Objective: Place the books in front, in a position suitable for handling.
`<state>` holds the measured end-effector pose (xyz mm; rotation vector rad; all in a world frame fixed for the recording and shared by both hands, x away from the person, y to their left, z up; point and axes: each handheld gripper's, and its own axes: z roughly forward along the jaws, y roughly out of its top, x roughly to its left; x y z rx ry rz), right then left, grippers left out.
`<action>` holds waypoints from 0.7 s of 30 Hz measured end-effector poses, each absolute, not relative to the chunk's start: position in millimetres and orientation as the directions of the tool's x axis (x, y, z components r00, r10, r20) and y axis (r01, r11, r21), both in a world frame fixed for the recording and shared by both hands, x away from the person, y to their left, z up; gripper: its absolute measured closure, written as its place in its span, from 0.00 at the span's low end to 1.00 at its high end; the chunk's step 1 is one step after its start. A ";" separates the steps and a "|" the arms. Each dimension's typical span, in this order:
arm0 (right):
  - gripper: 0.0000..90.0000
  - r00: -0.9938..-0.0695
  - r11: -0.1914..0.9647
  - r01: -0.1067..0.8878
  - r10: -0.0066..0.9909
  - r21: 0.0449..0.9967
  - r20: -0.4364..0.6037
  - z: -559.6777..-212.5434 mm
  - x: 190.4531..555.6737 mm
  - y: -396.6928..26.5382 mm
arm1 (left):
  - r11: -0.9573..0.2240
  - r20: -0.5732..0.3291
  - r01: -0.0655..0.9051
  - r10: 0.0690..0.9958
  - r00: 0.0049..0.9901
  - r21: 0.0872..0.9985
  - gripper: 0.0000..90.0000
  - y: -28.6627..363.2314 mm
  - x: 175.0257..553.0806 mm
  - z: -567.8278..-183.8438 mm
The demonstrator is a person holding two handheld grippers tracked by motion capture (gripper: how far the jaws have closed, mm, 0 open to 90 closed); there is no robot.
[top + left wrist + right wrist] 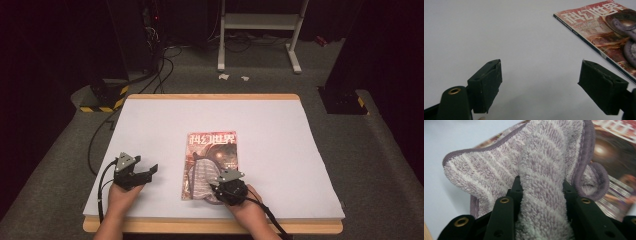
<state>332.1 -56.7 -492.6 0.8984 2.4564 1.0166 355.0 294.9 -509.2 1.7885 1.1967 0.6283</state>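
Low at centre frame, the right claw (216, 184) pinches the purple towel (202, 172) over the magazine (212, 150); the left claw (145, 172), lower left, gapes apart.

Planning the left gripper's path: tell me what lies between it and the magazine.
Bare white table. The high view shows nothing between the open left gripper and the magazine; the left gripper view agrees.

Both grippers, left gripper (150, 171) and right gripper (216, 181), are black with grey three-cornered top plates; black cables trail toward six o'clock. Brass-ringed holes mark the jaw arms. Forearms are bare, sleeveless.
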 end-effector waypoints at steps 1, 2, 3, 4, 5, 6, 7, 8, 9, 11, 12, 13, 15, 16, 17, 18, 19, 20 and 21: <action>0.73 -0.751 0.550 0.421 0.658 0.722 -0.063 -492.8 331.4 -50.9 | -0.160 -0.055 0.471 0.910 0.411 0.867 0.21 294.9 355.0 -509.2; 0.73 -0.759 0.554 0.411 0.648 0.724 -0.065 -493.3 331.0 -45.3 | -0.160 -0.055 0.471 0.910 0.411 0.867 0.21 294.9 355.0 -509.2; 0.73 -0.766 0.558 0.404 0.639 0.725 -0.066 -493.5 330.6 -39.8 | -0.160 -0.056 0.472 0.910 0.411 0.867 0.21 294.9 355.0 -509.2; 0.73 -0.772 0.562 0.399 0.632 0.725 -0.065 -493.6 330.0 -34.4 | -0.159 -0.057 0.472 0.910 0.412 0.867 0.21 295.0 355.1 -509.2; 0.73 -0.777 0.565 0.394 0.626 0.725 -0.065 -493.7 329.4 -29.2 | -0.159 -0.058 0.472 0.909 0.412 0.867 0.21 295.1 355.1 -509.2; 0.73 -0.782 0.568 0.390 0.620 0.725 -0.065 -493.9 328.7 -24.0 | -0.158 -0.058 0.472 0.909 0.412 0.867 0.21 295.1 355.2 -509.2; 0.73 -0.787 0.572 0.385 0.613 0.724 -0.067 -493.9 328.3 -19.3 | -0.158 -0.059 0.473 0.909 0.412 0.867 0.21 295.1 355.2 -509.2; 0.73 -0.790 0.573 0.384 0.609 0.724 -0.064 -493.9 327.7 -14.6 | -0.158 -0.059 0.473 0.909 0.412 0.867 0.21 295.2 355.2 -509.2; 0.73 -0.795 0.575 0.378 0.604 0.725 -0.064 -494.1 327.5 -10.6 | -0.157 -0.060 0.473 0.909 0.412 0.867 0.21 295.2 355.2 -509.2; 0.73 -0.799 0.579 0.375 0.598 0.724 -0.064 -494.0 327.2 -7.1 | -0.158 -0.059 0.473 0.909 0.413 0.867 0.21 295.2 355.2 -509.2; 0.73 -0.803 0.582 0.371 0.592 0.724 -0.065 -494.2 326.7 -3.4 | -0.158 -0.059 0.473 0.909 0.413 0.867 0.21 295.2 355.2 -509.2; 0.73 -0.806 0.585 0.365 0.588 0.724 -0.069 -494.3 326.4 -0.7 | -0.158 -0.059 0.473 0.909 0.413 0.867 0.21 295.2 355.2 -509.2; 0.73 -0.804 0.581 0.370 0.591 0.725 -0.064 -494.5 326.5 -1.4 | -0.159 -0.059 0.473 0.909 0.413 0.867 0.21 295.1 355.2 -509.2; 0.73 -0.804 0.579 0.372 0.592 0.725 -0.061 -494.6 326.7 -2.4 | -0.158 -0.059 0.473 0.909 0.413 0.867 0.21 295.1 355.2 -509.3; 0.73 -0.804 0.580 0.369 0.592 0.726 -0.064 -494.6 327.0 -3.7 | -0.159 -0.058 0.473 0.909 0.413 0.867 0.21 295.1 355.2 -509.2; 0.73 -0.803 0.584 0.371 0.592 0.722 -0.066 -494.1 327.1 -5.3 | -0.159 -0.058 0.472 0.909 0.413 0.867 0.21 295.0 355.1 -509.2; 0.73 -0.801 0.583 0.371 0.594 0.723 -0.068 -494.0 327.4 -7.0 | -0.160 -0.057 0.472 0.909 0.413 0.867 0.21 294.9 355.1 -509.2; 0.73 -0.799 0.584 0.374 0.597 0.721 -0.069 -493.7 327.8 -9.2 | -0.160 -0.056 0.471 0.909 0.412 0.867 0.21 294.8 355.0 -509.3; 0.73 -0.794 0.579 0.379 0.604 0.722 -0.067 -493.8 328.2 -11.8 | -0.160 -0.056 0.471 0.909 0.412 0.867 0.21 294.8 355.0 -509.3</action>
